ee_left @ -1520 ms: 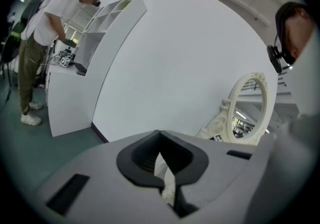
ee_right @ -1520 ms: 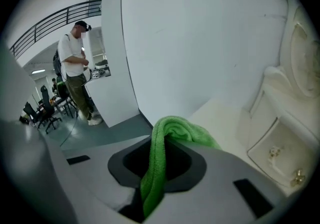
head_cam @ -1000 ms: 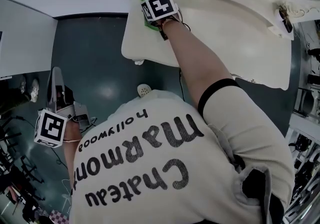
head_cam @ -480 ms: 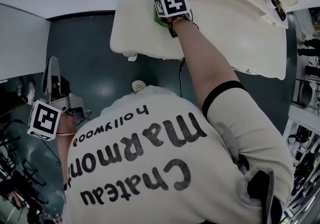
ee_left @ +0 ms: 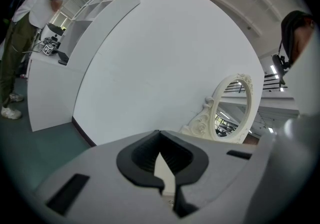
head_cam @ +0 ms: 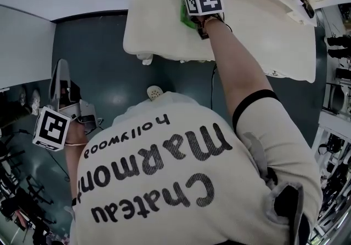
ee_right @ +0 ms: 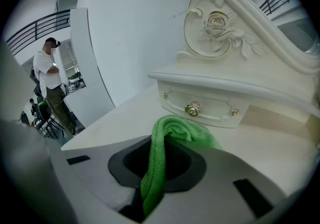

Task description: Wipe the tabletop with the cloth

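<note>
Gripping the green cloth (ee_right: 175, 130) at its fold, your right gripper (ee_right: 150, 195) is clamped on it; soft and light, it probably bunches. Your left gripper (ee_left: 167, 190) is closed, empty.

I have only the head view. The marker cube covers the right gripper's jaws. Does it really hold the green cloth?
Observer: Yes. In the right gripper view, the right gripper has its jaws shut on the green cloth, which bunches up in front of them.
Operator: What stands just ahead of the cloth?
Observer: A small drawer with a gold knob, under a carved rose.
Operator: And the left gripper?
Observer: Its jaws are together with nothing between them, and it faces a white wall.
</note>
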{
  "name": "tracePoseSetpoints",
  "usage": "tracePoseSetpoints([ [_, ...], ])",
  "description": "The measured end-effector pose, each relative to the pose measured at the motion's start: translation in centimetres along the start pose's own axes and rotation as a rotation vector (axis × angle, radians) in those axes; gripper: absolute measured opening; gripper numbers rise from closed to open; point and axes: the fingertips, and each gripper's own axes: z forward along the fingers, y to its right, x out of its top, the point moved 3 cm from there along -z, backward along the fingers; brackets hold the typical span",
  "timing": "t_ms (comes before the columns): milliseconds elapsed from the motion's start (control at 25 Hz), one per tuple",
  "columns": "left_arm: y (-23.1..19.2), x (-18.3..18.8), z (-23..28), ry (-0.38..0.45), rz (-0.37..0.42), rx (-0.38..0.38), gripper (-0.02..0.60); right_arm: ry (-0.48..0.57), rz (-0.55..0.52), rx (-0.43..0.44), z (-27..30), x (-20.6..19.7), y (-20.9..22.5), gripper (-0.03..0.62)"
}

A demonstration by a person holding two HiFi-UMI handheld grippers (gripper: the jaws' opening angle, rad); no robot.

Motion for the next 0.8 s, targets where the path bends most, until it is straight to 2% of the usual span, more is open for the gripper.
tracePoseSetpoints([
  [200, -0.9, 1.0, -0.8, 0.026, -0.006, -0.002, 0.008, 0.001, 0.046, -0.002, 0.0, 0.0, -0.1, 0.061],
  [280, -1.4, 1.4, -1.1, 0.033, -0.005, 0.005, 0.008, 0.054, 0.112, 0.015, -0.4, 0.8, -0.7, 0.063],
  [360, -2.0, 1.7, -1.4, 0.039, -0.009, 0.017, 0.008, 0.137, 0.132, 0.066, -0.6, 2.2, -2.7, 0.063],
  [560, -3.7, 1.4, -2.4, 0.059, -0.027, 0.065, 0.008, 0.224, 0.046, 0.217, 0.3, 5.2, -9.7, 0.063],
  [720, -5.3, 1.7, -3.5, 0.081, -0.055, 0.091, 0.008, 0.198, -0.033, 0.285, 2.4, 5.4, -14.5, 0.063],
  [800, -6.2, 2.1, -4.3, 0.087, -0.053, 0.123, 0.008, 0.157, -0.119, 0.3, 3.7, 4.8, -16.5, 0.063],
])
